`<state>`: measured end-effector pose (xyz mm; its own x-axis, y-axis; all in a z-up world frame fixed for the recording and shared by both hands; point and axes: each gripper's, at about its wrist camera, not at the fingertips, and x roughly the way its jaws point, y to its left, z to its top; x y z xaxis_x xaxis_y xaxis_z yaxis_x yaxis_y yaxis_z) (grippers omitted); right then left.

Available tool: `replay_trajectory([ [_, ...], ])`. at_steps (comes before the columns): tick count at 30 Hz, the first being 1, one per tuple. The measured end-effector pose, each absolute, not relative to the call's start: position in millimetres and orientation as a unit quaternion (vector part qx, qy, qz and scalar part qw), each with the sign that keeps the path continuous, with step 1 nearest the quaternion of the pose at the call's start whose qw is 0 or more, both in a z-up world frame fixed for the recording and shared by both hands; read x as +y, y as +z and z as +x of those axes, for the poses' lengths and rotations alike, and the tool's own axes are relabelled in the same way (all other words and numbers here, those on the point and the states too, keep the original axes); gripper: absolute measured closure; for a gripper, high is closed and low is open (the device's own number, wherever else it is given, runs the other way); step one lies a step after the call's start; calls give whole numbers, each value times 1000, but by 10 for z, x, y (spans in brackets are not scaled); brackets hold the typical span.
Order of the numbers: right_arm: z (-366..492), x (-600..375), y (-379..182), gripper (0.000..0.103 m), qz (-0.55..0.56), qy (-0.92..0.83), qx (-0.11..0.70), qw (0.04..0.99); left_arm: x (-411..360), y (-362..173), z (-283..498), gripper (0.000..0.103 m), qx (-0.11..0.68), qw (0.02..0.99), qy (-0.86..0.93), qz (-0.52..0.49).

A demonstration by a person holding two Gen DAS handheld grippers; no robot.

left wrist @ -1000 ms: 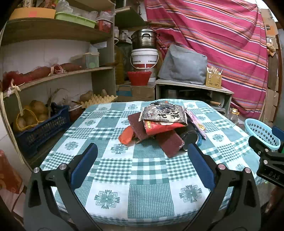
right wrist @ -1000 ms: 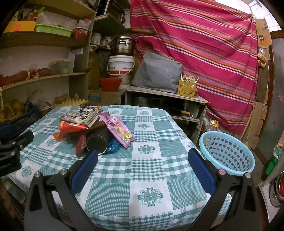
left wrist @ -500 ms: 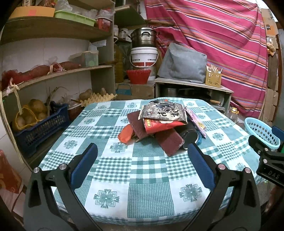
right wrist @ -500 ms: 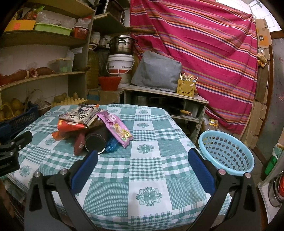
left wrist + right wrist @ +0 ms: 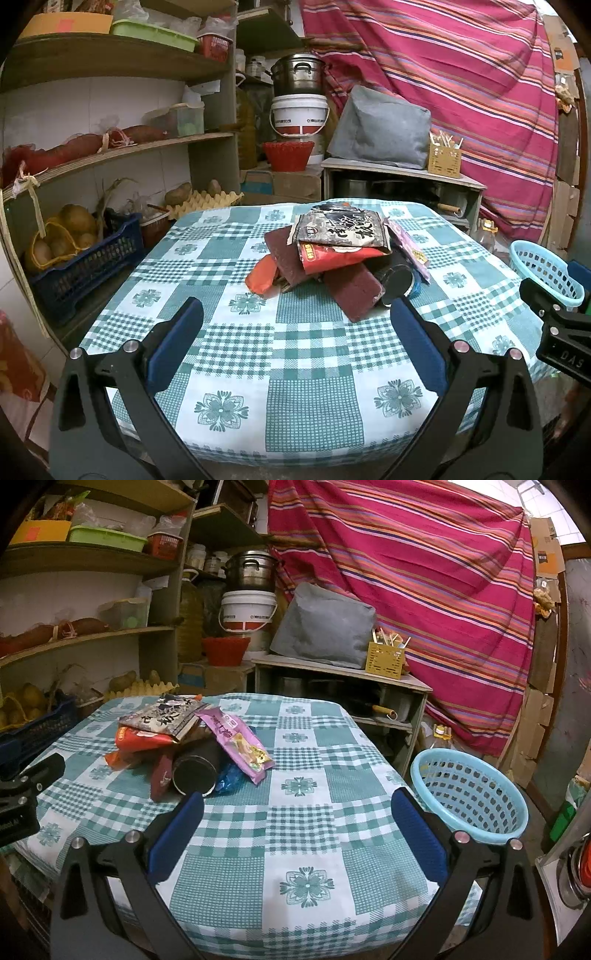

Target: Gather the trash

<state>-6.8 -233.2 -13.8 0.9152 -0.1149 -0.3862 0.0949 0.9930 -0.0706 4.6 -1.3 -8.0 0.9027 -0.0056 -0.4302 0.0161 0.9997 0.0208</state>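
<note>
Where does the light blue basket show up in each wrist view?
Left wrist: the light blue basket sits at the far right edge, beyond the table's right side.
Right wrist: it stands right of centre, beside the table.
Shared landmark: the black can lying in the trash pile.

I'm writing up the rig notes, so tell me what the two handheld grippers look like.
Both match. The left gripper and right gripper have black angled frames, silver round bolts and blue textured finger pads. White lettering marks the black body of each, seen from the other's camera.
</note>
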Motion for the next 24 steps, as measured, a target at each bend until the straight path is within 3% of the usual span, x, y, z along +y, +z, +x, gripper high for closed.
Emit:
replay_trajectory([
  [24,-60,-2330,-140,4,-28,-54,202,978,-15,-77,50,5,221,975,-6,11],
])
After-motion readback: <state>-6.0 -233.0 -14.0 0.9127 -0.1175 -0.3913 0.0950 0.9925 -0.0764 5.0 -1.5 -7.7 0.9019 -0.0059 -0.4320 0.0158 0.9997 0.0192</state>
